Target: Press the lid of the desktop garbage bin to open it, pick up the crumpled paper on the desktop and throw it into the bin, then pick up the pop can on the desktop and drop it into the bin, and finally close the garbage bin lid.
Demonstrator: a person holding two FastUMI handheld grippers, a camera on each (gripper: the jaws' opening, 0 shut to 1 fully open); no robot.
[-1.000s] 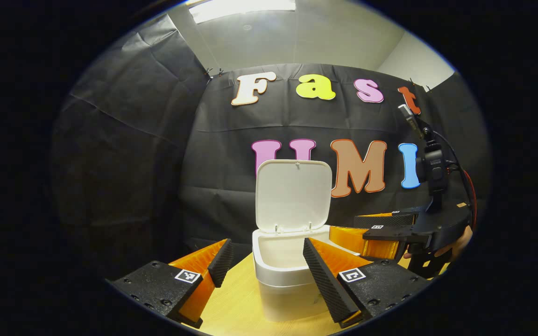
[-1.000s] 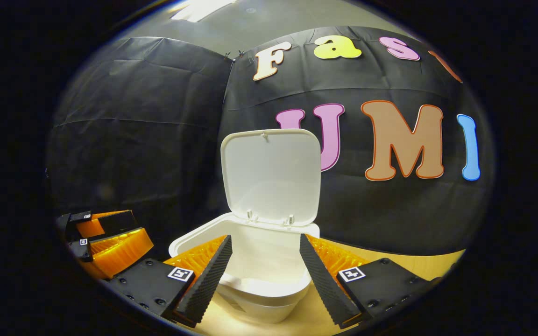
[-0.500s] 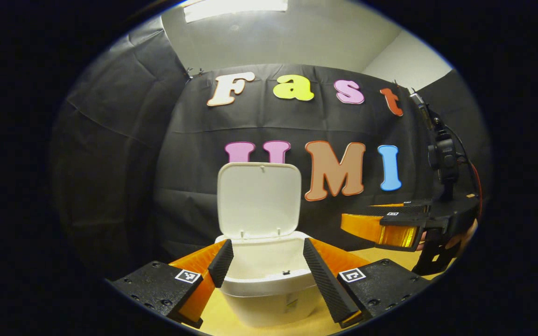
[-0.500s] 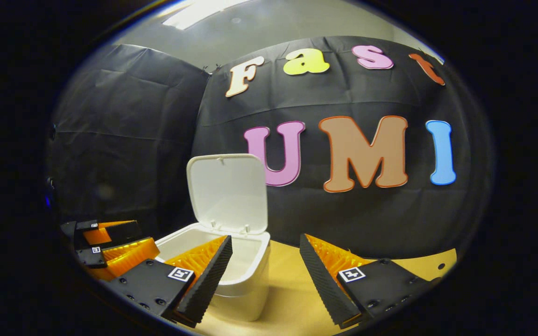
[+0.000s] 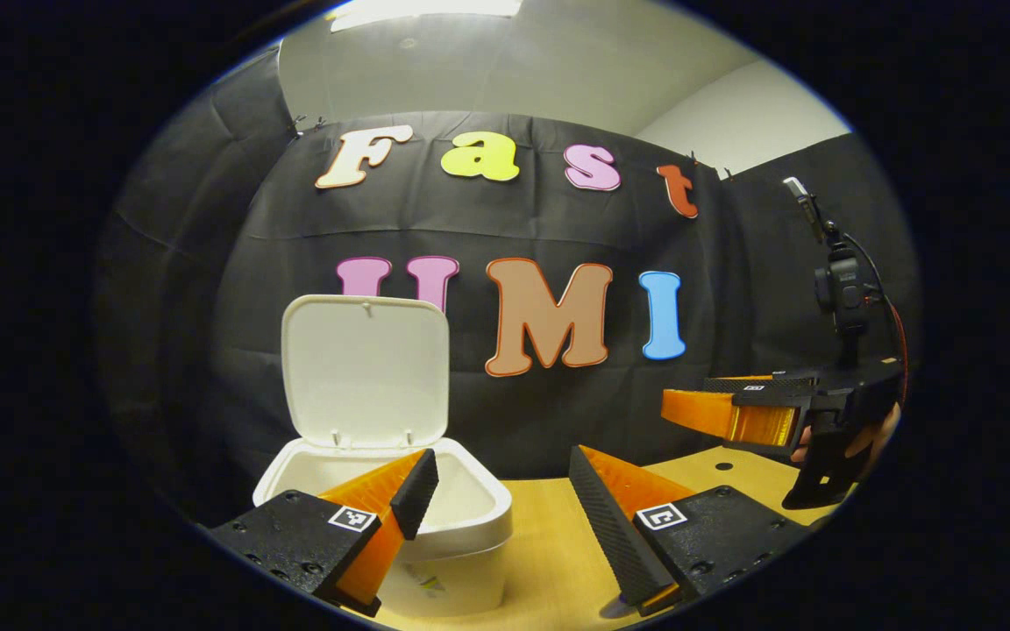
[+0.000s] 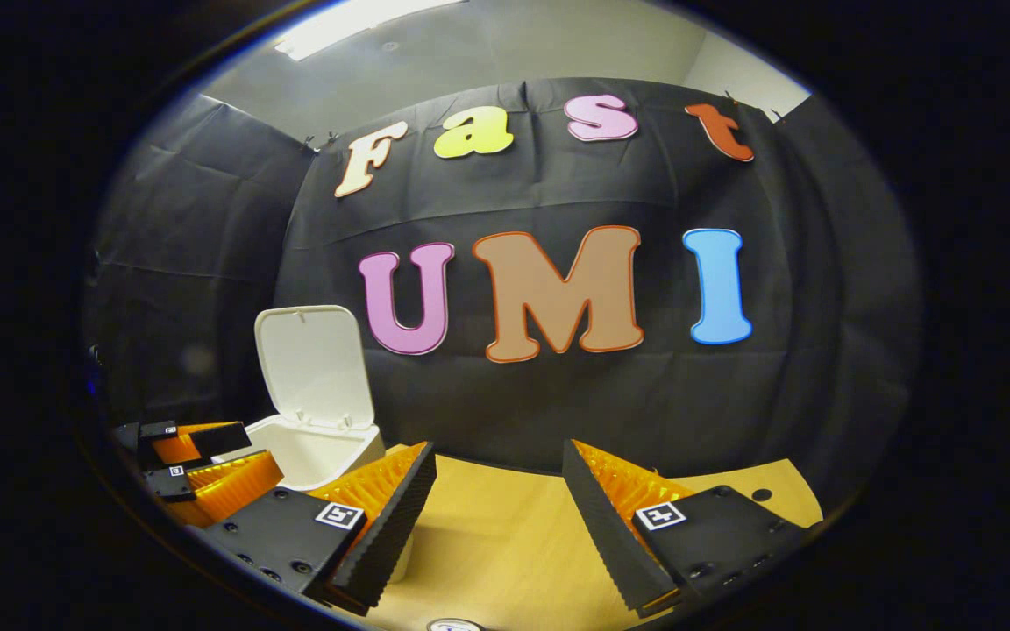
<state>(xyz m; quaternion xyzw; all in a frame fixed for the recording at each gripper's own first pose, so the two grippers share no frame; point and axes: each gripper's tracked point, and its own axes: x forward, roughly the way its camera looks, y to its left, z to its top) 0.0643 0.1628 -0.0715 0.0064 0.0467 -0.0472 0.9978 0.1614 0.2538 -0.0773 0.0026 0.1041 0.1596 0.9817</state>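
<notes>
The white desktop bin (image 5: 473, 515) stands on the wooden table at the lower left, its lid (image 5: 365, 366) swung upright. My left gripper (image 5: 501, 498) is open and empty; its left finger overlaps the bin's rim in the picture, and its right finger is over bare table. Farther right, a hand (image 5: 875, 436) holds the right gripper (image 5: 746, 414) above the table. In the right gripper view the bin (image 6: 323, 449) and its raised lid (image 6: 312, 364) sit at the left, off to the side of the open, empty right gripper (image 6: 498, 501). The left gripper (image 6: 200, 460) hovers at the far left beside the bin.
The wooden table (image 6: 487, 548) runs under both grippers to the black cloth wall behind. It has a small dark hole (image 6: 761, 494) near its right end. A small round rim (image 6: 454, 625) peeks in at the bottom edge; I cannot tell what it is.
Both views have swung right, so the bin slid from the centre to the left. The right gripper has drawn away from the bin to its right. The lid stays up.
</notes>
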